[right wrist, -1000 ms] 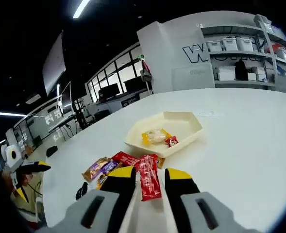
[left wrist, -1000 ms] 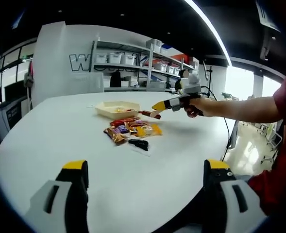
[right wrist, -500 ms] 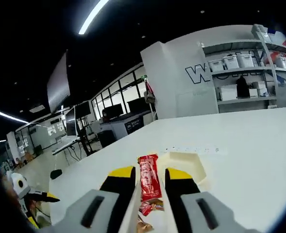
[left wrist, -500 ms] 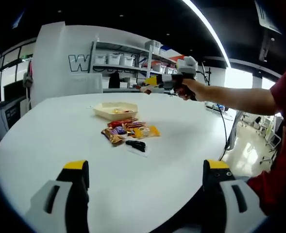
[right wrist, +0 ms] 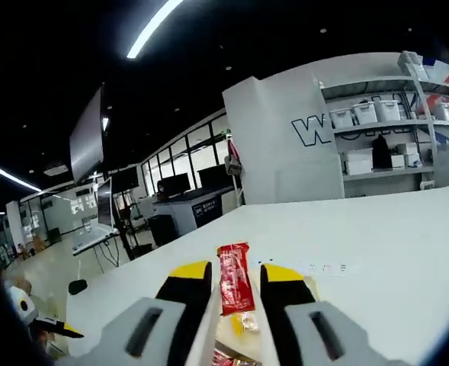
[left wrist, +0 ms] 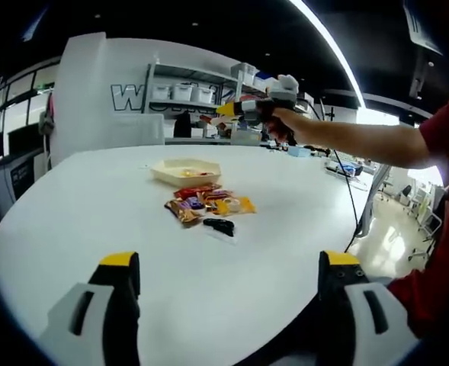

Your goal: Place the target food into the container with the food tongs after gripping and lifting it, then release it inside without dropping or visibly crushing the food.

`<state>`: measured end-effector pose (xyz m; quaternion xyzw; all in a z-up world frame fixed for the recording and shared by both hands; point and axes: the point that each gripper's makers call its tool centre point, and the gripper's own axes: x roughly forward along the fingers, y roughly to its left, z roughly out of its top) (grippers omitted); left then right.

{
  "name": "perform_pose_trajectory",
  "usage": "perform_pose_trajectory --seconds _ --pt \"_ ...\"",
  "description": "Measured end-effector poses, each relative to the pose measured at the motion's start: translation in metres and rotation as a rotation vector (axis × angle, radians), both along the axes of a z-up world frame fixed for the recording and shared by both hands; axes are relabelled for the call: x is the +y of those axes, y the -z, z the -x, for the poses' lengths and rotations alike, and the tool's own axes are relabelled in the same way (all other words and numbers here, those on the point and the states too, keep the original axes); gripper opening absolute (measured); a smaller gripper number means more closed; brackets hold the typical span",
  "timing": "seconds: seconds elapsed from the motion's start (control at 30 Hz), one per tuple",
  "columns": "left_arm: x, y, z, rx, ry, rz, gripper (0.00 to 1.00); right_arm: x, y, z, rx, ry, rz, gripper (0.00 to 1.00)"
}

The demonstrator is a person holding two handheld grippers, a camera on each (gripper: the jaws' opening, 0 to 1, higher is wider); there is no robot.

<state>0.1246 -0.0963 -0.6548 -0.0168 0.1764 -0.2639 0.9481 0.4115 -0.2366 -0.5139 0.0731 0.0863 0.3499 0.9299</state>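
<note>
A: So the left hand-held gripper [left wrist: 228, 286] just sits low with jaws wide apart. The pile [left wrist: 207, 206] is on the worktop [left wrist: 94, 213], the tray [left wrist: 184, 171] just behind it.

B: Yeah, and since a second ago the right hand-held gripper [right wrist: 235, 282] has risen, clenched on the red bar [right wrist: 234, 278], now above the tray [right wrist: 243, 324]. Lots of open room; it just needs lowering.

Large outlined letters are painted on the white wall [left wrist: 94, 84] behind the shelving [left wrist: 201, 91]. In the left gripper view only a "W" [left wrist: 125, 97] reads clearly, the rest being cut off by the shelf posts. In the right gripper view the same wall [right wrist: 277, 137] shows "W" [right wrist: 309, 130] followed by part of a round letter. The print on the snack wrappers [left wrist: 207, 204] is too small to read.
</note>
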Motion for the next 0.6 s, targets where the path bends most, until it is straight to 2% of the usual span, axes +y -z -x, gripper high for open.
perform_pose_trajectory --seconds 0.07,0.1,0.37,0.6 --pt "0.0006 -0.0006 -0.0007 -0.003 -0.002 -0.005 0.96 0.001 -0.008 -0.0056 0.027 0.001 -0.084 0.22" --pt "0.0006 -0.0012 -0.0008 -0.003 -0.002 -0.001 0.96 -0.0005 -0.0112 -0.0086 0.015 0.004 -0.09 0.22" --pt "0.0 0.0005 -0.0016 0.004 -0.002 -0.001 0.96 -0.0022 -0.003 -0.0095 0.023 -0.009 -0.036 0.21" --pt "-0.0016 -0.0006 -0.0018 0.0 0.002 -0.003 0.96 -0.0041 -0.0057 -0.0035 0.01 -0.023 -0.016 0.21"
